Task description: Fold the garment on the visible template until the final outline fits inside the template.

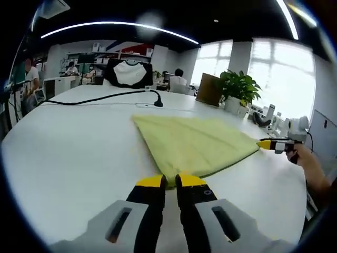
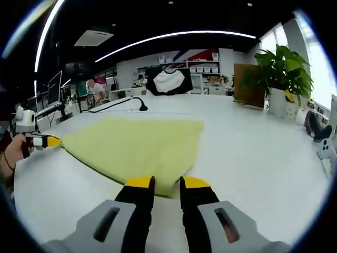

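The yellow garment lies flat on the white worktop, spread between the two grippers. No template outline can be made out on the worktop.

In the left gripper view, the left gripper has its yellow-tipped jaws nearly closed on the near corner of the garment, with only a narrow gap between the tips. At the right edge of this view, the right gripper meets the far corner of the garment, held by a person's hand. A black cable runs across the worktop beyond the garment and ends at a black plug. A potted plant stands at the far right of the worktop beside a brown box.

In the right gripper view, the left gripper touches the garment's far left corner. The right gripper's own jaws are close together on the near corner of the garment.

The potted plant holds green leaves in a white pot. The left gripper view shows bright windows behind the plant. The right gripper view shows shelving against the back wall. A black-and-white shirt hangs beyond the worktop. People sit at desks in the background. Curved strip lights cross the dark ceiling.
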A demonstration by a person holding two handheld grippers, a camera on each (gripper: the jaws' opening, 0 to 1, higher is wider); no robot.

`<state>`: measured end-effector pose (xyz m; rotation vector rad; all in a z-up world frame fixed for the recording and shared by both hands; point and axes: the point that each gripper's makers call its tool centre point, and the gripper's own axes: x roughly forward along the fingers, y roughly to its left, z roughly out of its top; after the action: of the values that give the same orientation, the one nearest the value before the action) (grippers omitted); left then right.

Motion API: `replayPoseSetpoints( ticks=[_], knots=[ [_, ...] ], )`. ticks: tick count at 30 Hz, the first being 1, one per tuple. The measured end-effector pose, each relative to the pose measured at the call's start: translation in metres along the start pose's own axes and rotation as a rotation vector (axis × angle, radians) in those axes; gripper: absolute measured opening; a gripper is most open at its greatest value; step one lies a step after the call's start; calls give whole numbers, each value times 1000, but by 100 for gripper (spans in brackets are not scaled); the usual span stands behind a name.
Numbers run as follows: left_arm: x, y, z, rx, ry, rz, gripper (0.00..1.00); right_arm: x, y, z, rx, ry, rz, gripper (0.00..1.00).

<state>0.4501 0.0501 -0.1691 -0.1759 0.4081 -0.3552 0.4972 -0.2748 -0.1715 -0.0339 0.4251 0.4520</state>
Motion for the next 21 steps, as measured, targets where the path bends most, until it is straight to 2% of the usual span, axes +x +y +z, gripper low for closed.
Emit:
replayPoseSetpoints(
  ticks=[4,10,12,17,19,21],
  knots=[
    [-2,0,0,14,3,-17,5,0,3,-1,12,2,17,7],
    [-4,-3,5,123,21,-153,3,0,1,3,8,-2,20,2],
    [-5,-6,7,153,26,-225,3,-1,0,5,10,-5,22,1],
    [-6,-1,13,366,68,-327,2,-1,-3,9,-3,-5,19,1],
    [-7,-2,13,488,88,-376,2,-1,-2,8,-41,14,13,1],
    [-7,-3,6,613,142,-418,2,-1,-2,6,-53,21,8,1]
  ],
)
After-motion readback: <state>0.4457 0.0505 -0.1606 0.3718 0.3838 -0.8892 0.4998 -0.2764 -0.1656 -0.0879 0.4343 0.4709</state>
